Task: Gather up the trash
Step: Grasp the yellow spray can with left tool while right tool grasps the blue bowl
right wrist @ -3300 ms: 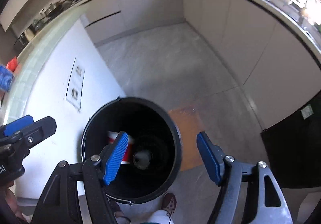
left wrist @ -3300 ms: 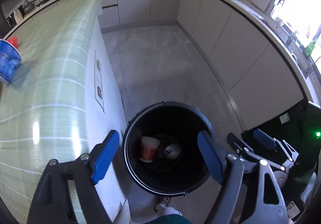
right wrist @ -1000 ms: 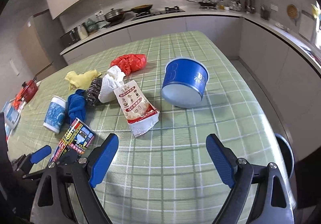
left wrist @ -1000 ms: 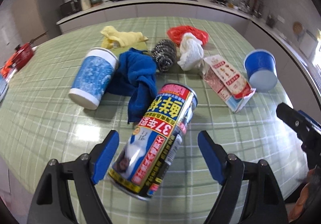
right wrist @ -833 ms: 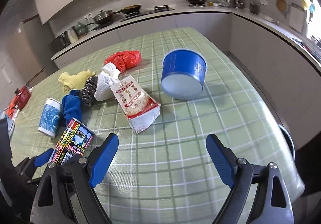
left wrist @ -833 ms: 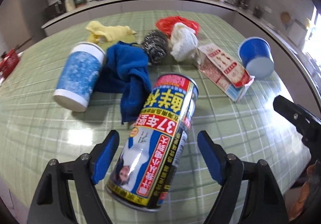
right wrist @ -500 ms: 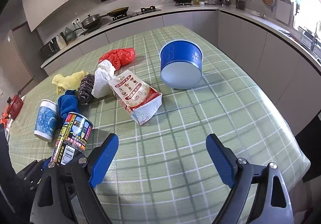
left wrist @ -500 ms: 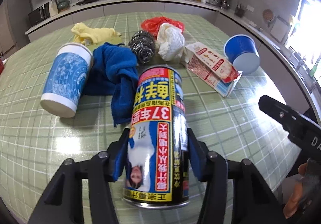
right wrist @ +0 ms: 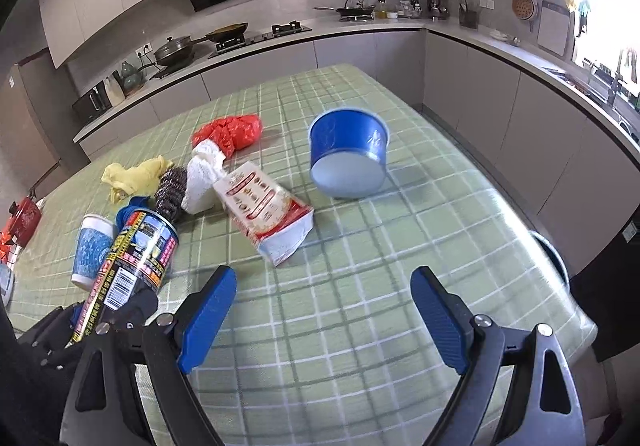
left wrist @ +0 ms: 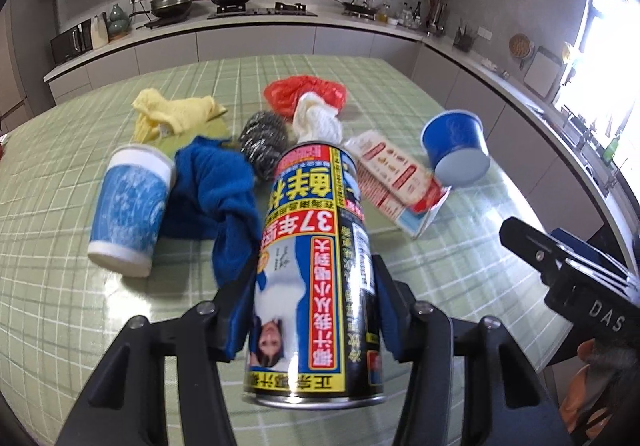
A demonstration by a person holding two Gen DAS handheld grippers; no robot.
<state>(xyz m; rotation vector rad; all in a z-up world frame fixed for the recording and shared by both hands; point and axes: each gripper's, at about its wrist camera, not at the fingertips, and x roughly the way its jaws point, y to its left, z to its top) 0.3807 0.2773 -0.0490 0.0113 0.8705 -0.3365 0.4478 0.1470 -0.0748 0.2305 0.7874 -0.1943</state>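
Observation:
A tall printed can (left wrist: pixel 316 266) with red, yellow and blue labelling is clamped between the blue pads of my left gripper (left wrist: pixel 312 286), which is shut on it. It hangs just over the green checked table (right wrist: pixel 360 326). In the right wrist view the same can (right wrist: pixel 136 258) rises at the lower left. My right gripper (right wrist: pixel 324 302) stands open over bare cloth with nothing between its fingers. Beyond lie a blue bowl (right wrist: pixel 348 154) on its side, a flattened carton (right wrist: pixel 268 206) and a blue paper cup (left wrist: pixel 128 206).
A blue cloth (left wrist: pixel 216 190), a steel scourer (left wrist: pixel 262 140), a white wad (left wrist: pixel 316 122), a red bag (left wrist: pixel 304 94) and a yellow cloth (left wrist: pixel 172 114) crowd the table's middle. The dark bin rim (right wrist: pixel 554 254) shows past the table's right edge. Kitchen counters line the walls.
My left jaws have shut on the can, which lay slanted on the cloth and now points straight ahead, slightly raised. The right gripper stays open, tilted up a little.

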